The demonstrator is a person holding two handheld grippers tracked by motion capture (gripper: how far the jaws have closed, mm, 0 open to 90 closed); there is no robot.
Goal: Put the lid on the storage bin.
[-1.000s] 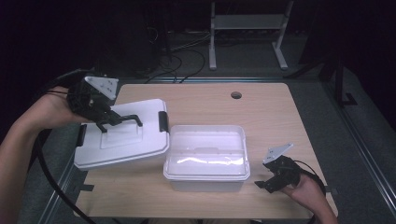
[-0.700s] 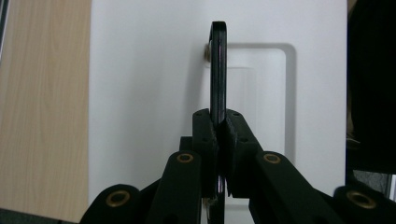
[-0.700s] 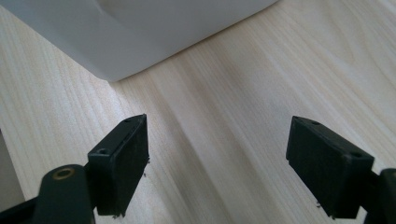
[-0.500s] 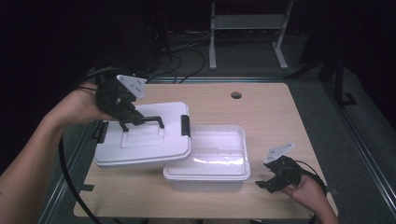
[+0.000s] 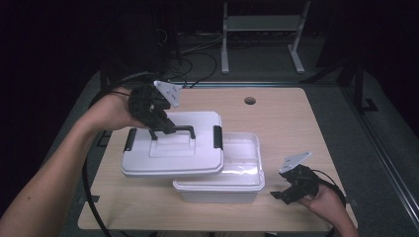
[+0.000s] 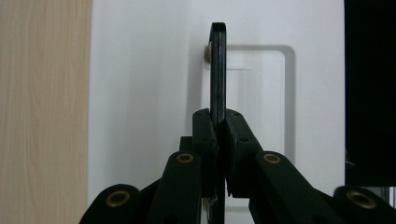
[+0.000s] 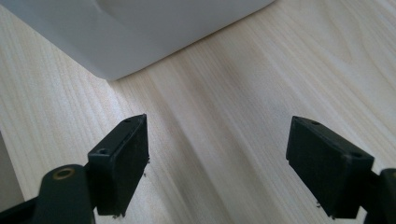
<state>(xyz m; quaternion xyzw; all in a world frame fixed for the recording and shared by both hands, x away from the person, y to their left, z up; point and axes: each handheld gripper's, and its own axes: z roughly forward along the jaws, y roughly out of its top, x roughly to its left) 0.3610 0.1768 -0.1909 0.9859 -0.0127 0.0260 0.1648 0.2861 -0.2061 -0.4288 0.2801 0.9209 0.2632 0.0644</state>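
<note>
The left tool (image 5: pixel 160 129) is clenched on the black handle (image 5: pixel 174 131) of the white plastic lid (image 5: pixel 173 153), carried partly over the clear plastic box (image 5: pixel 232 173) beside it. Lid lifted; aligning and seating remain. The right tool (image 5: pixel 289 190) rests released on the wooden table (image 5: pixel 286 118).

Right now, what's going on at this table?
The left gripper is shut on the black handle of the white plastic lid, carrying it partly over the open white plastic bin on the light wooden table. The lid overlaps the bin's left part and is not seated. The right gripper rests by the bin's right corner, jaws open and empty.
</note>
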